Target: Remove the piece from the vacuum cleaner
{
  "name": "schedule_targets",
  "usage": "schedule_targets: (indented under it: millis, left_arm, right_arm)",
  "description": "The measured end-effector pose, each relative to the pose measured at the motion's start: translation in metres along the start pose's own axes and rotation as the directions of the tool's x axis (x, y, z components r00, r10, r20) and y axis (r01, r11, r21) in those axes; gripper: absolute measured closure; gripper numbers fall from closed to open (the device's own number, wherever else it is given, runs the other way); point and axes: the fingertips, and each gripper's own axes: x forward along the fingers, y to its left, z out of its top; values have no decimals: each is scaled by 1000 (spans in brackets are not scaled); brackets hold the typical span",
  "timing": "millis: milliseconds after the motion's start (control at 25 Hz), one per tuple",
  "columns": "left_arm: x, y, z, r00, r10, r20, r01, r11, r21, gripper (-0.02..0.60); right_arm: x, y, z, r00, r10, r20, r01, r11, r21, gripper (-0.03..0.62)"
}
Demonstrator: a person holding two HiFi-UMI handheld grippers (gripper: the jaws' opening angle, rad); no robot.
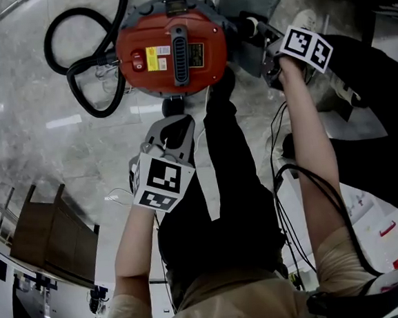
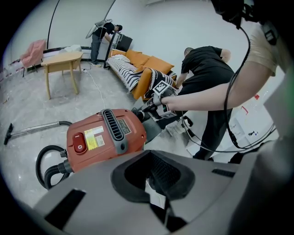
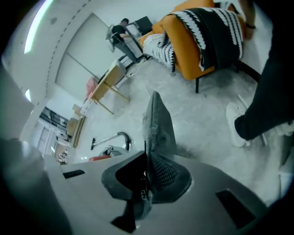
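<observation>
The red vacuum cleaner (image 1: 171, 48) stands on the pale floor, with its black hose (image 1: 85, 88) looped at its left. My right gripper (image 1: 263, 40) is at the cleaner's right side, shut on a flat grey piece (image 1: 249, 2). In the right gripper view this grey piece (image 3: 158, 124) stands edge-on, clamped between the jaws of the right gripper (image 3: 146, 158). My left gripper (image 1: 176, 123) hangs just short of the cleaner's near side, shut with nothing in it. In the left gripper view the cleaner (image 2: 103, 137) lies beyond the left gripper (image 2: 151, 179).
A metal wand (image 2: 32, 128) lies on the floor past the hose. A person in black (image 2: 206, 78) bends over beside an orange sofa (image 2: 151, 69). A wooden table (image 2: 62, 64) stands further back. Black cables (image 1: 284, 182) trail along my right arm.
</observation>
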Motion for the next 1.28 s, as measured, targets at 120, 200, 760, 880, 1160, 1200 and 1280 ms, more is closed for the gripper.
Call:
schedule_targets:
  millis: [120,200,760,880,1160,1200,1280]
  left_arm:
    - [2,-1,-1,1000,-5,-6,5,1000,0,578]
    - [3,-1,0,1000,-7,-5,7,1000,3,578]
    - [4,3,-3,1000,-5,-12,5,1000,5,578]
    - [7,0,-4,1000,-12,-19,12,1000,1,578]
    - [11,-3,1,1000,-18,-8,18,1000,-8,578]
    - [14,-3,0,1000,-20,-13,20,1000,-6,578]
    - [17,-6,1,1000,-23,-18,23,1000,-1,578]
  right_arm:
    - [0,-3,0,1000,29,10,-29,996,86,556]
    - [0,-3,1,999,32,7,-33,996,79,556]
    - [4,12,1,988,-154,-27,96,735,-671,553]
    - [5,10,2,989,-144,-24,96,765,-637,553]
    - [-5,-28,7,985,-170,-26,139,874,-465,565]
    - [-8,-28,7,987,-157,-26,128,879,-459,565]
    - [-12,-29,8,988,-150,-23,122,878,-462,565]
